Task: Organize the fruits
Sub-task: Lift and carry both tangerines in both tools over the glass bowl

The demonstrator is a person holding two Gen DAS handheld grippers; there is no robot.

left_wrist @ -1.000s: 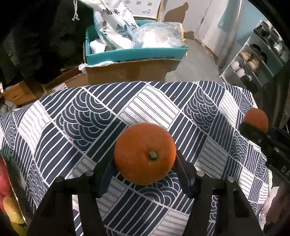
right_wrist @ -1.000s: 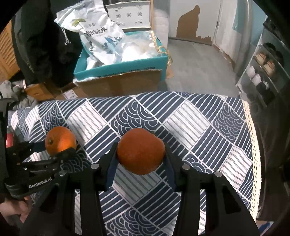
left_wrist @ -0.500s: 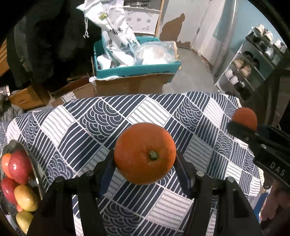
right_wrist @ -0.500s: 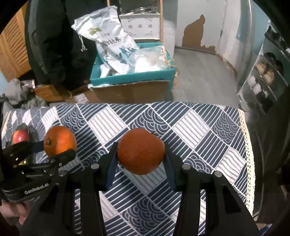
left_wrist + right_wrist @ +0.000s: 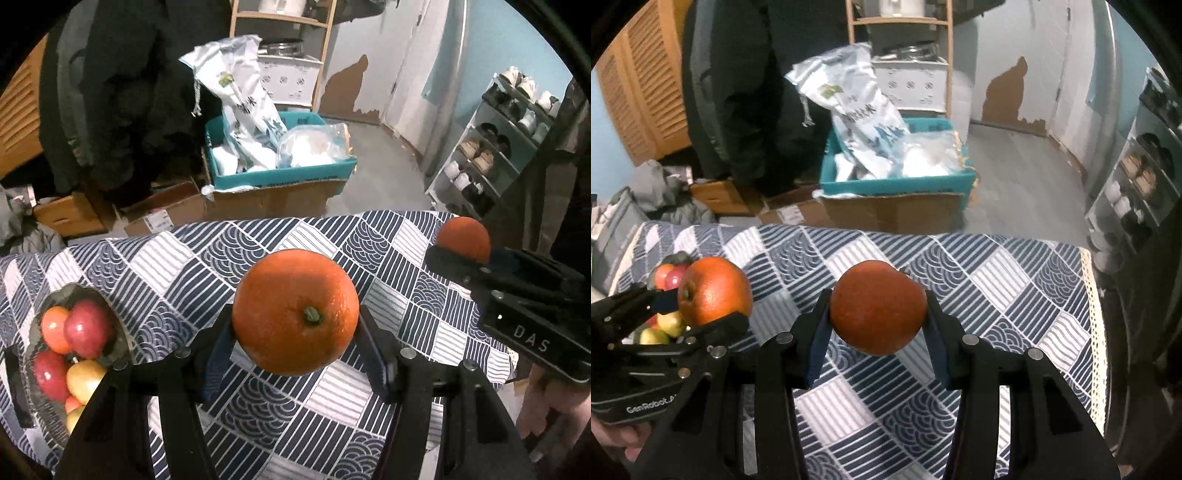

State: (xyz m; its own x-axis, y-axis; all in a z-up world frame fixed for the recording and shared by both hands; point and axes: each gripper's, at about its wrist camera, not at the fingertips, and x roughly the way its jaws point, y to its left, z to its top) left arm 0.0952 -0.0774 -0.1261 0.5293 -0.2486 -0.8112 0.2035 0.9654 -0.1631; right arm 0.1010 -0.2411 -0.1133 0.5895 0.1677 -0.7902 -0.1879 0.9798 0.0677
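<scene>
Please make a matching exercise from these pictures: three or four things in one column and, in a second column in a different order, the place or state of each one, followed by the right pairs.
Things
1. bright orange with green stem scar
2. darker, duller orange
3. clear glass bowl of apples
4. teal cardboard box

Places or states
A. on the floor beyond the table, holding plastic bags
B. clamped in the right gripper
C. on the patterned blue-and-white tablecloth, at its left side
D. clamped in the left gripper

Pairs: 1-D, 2-B, 3-C, 4-A
</scene>
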